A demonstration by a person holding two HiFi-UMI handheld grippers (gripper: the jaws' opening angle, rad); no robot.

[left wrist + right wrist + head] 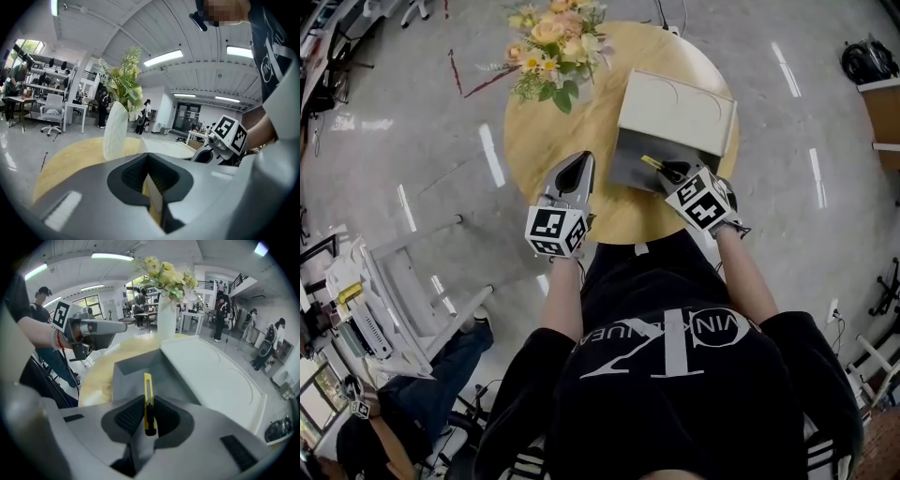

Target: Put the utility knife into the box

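Observation:
A yellow utility knife with a black end is pinched upright between the jaws of my right gripper, which is shut on it. Its tip points over the grey inside of the open box, whose white lid lies back to the right. In the head view the right gripper holds the knife over the box's near edge. My left gripper rests shut on the round wooden table, left of the box, with nothing in it.
A white vase of yellow and peach flowers stands at the table's far side, left of the box lid. People, desks and chairs fill the room beyond. A seated person is on the floor side at lower left.

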